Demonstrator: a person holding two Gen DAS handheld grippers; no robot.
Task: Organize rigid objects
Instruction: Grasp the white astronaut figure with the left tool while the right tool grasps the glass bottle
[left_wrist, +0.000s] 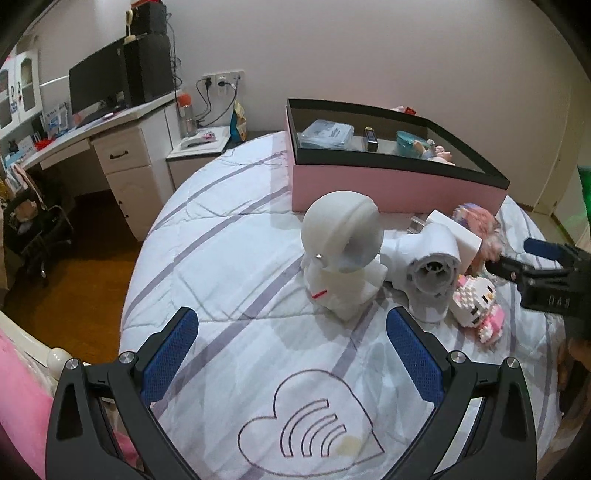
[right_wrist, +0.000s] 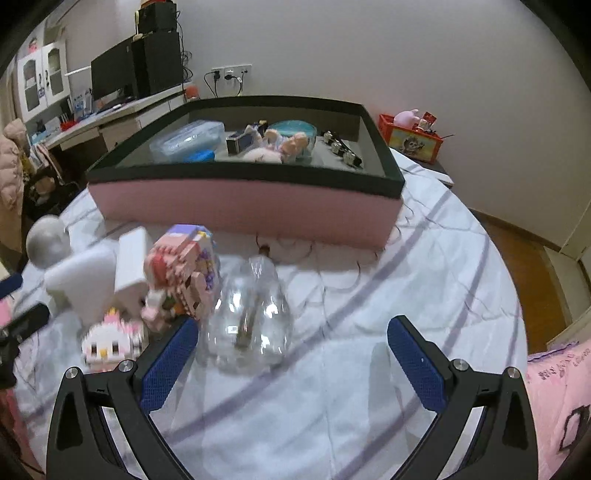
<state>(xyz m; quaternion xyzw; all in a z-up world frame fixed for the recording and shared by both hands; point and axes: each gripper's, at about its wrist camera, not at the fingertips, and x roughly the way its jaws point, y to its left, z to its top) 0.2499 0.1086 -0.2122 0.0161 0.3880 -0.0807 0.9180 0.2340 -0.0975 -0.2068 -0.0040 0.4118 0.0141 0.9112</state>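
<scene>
A pink box with a black rim (left_wrist: 388, 184) (right_wrist: 243, 210) stands on the bed and holds several small items. In front of it lie a white round-headed camera (left_wrist: 341, 251) (right_wrist: 48, 242), a white cylindrical device (left_wrist: 428, 273) (right_wrist: 85, 280), a white block kitty (left_wrist: 476, 299) (right_wrist: 110, 341), a pink block figure (right_wrist: 181, 273) and a clear glass bottle (right_wrist: 251, 317). My left gripper (left_wrist: 291, 332) is open and empty, just short of the white camera. My right gripper (right_wrist: 291, 343) is open and empty, with the bottle near its left finger; it also shows at the right of the left wrist view (left_wrist: 517, 262).
The bed has a white quilt with purple stripes (left_wrist: 229, 258) (right_wrist: 406, 295). A desk with a monitor (left_wrist: 99, 81) stands at the left, a nightstand (left_wrist: 199, 147) beside it. A red basket of toys (right_wrist: 413, 136) sits behind the box on the right. Wooden floor surrounds the bed.
</scene>
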